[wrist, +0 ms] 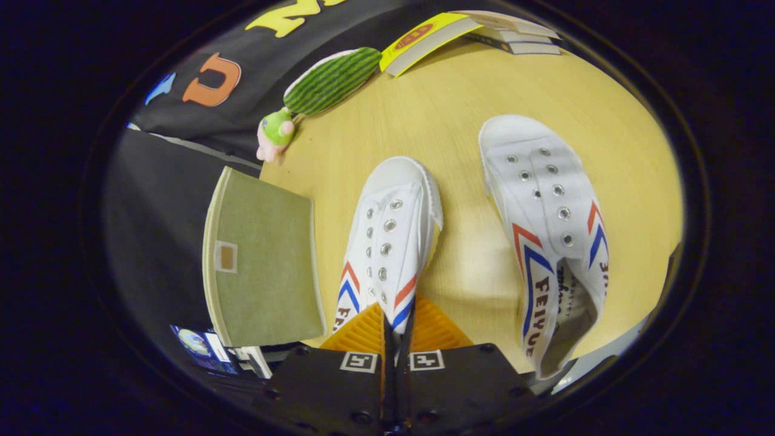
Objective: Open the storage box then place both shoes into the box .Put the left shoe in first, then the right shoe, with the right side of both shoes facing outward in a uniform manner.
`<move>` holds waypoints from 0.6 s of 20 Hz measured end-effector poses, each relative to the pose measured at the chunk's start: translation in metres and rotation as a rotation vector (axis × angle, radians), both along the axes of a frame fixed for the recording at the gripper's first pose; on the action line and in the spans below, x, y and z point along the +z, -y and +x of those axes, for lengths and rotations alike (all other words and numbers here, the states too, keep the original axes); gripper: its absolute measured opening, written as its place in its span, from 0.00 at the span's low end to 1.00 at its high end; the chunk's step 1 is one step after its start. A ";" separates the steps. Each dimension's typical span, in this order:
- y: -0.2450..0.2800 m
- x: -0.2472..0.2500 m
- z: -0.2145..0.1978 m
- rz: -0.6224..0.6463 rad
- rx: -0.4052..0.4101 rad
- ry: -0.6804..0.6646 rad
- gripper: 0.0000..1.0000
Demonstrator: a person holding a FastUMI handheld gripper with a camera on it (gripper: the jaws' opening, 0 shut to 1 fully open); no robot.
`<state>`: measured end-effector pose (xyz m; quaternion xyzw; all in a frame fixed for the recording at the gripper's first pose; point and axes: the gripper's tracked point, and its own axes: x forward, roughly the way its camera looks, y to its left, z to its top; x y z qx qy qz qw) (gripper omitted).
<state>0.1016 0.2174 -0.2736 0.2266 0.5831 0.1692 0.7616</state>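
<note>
While my tongs (pixel 396 324) clamp the near white canvas shoe (pixel 387 242) at its soft collar, I judge it light, floppy; grip the rim firmly.

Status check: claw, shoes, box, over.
Claw shut on near shoe, pinching its rim. Second shoe alone on table. Green box beside near shoe, lid state unclear. Path clear.

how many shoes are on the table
2. One shoe is gripped at its heel edge by the shut claw. The other shoe lies beside it on the table, apart.
</note>
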 end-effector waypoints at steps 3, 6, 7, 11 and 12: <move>-0.012 0.040 -0.009 0.046 -0.010 0.031 0.06; -0.032 0.099 -0.018 0.070 0.012 0.111 0.06; -0.041 0.120 -0.022 0.076 0.023 0.138 0.06; -0.083 0.194 -0.032 0.081 0.072 0.240 0.06; -0.095 0.207 -0.033 0.082 0.086 0.255 0.06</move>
